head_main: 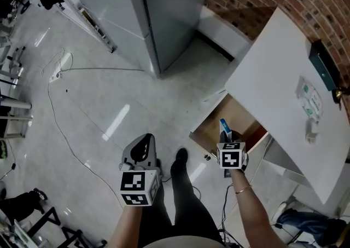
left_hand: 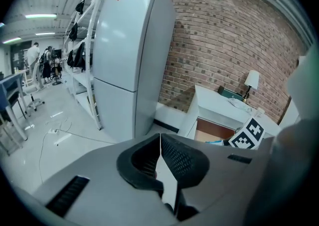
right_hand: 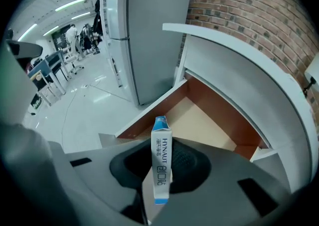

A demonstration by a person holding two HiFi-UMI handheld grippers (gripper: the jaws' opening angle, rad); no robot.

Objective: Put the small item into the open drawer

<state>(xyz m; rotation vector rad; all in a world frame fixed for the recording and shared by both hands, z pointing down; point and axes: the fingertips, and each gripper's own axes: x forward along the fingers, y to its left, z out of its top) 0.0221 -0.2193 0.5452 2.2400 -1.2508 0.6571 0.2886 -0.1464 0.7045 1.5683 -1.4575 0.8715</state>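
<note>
My right gripper (right_hand: 160, 162) is shut on a small white and blue box (right_hand: 161, 162) that stands upright between its pads. In the head view this box (head_main: 225, 130) sticks out over the open drawer (head_main: 219, 127) of the white desk (head_main: 284, 77), with the right gripper (head_main: 227, 138) just above the drawer's near edge. The drawer's bare wooden bottom (right_hand: 204, 120) lies right ahead of the box. My left gripper (left_hand: 160, 167) is shut with nothing in it; in the head view it (head_main: 143, 151) hangs over the floor, left of the drawer.
A tall grey fridge (left_hand: 129, 55) stands left of the desk against a brick wall (left_hand: 224, 35). A cable (head_main: 65, 132) runs over the pale floor. The desk top carries a dark box (head_main: 324, 65) and small packets (head_main: 309, 102). The person's leg (head_main: 183, 197) is between the grippers.
</note>
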